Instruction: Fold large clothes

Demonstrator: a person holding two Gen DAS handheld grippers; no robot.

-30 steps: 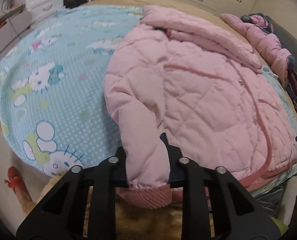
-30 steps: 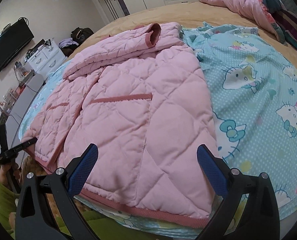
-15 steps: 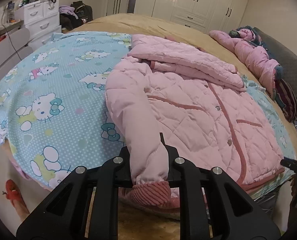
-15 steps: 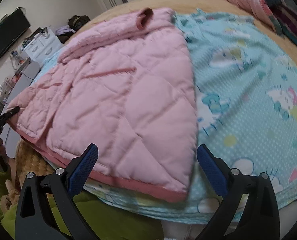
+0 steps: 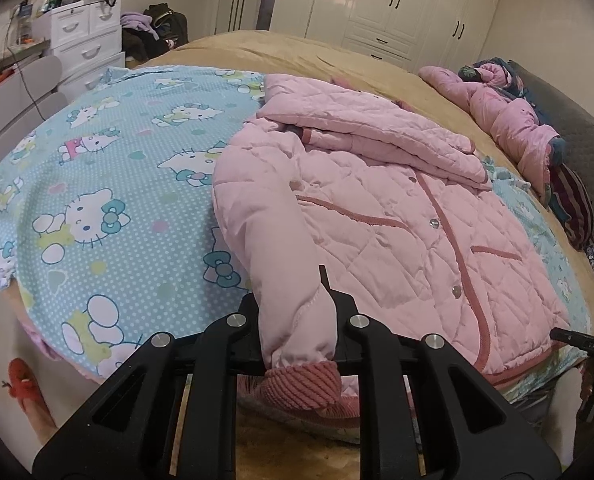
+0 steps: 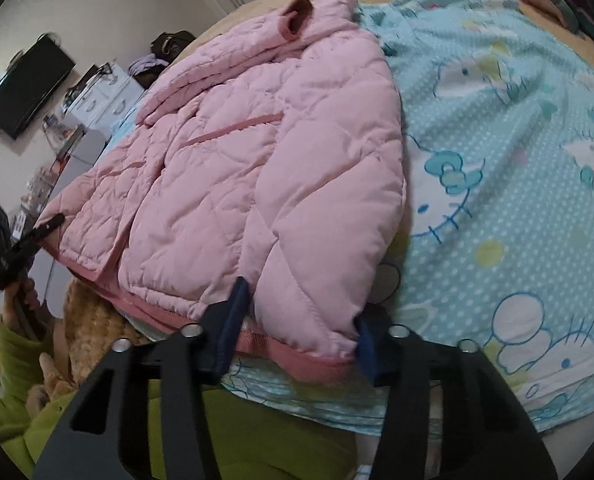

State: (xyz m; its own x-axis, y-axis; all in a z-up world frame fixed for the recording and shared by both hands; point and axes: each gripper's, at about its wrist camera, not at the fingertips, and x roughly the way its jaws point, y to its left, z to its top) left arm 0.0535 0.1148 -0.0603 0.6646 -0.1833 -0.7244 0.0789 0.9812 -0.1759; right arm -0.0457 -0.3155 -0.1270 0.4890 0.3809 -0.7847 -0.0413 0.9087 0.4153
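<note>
Right gripper (image 6: 297, 320) just closed onto jacket (image 6: 257, 168) hem corner.

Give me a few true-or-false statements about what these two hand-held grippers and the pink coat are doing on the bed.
1. The left hand-held gripper is clamped on the sleeve near its ribbed cuff. True.
2. The pink coat lies on a plain white sheet. False: it lies on a blue cartoon-cat sheet.
3. The right hand-held gripper has the coat's bottom corner between its fingers. True; its jaws have just been closing.
4. The coat's front is zipped. False: it has snap buttons.
</note>
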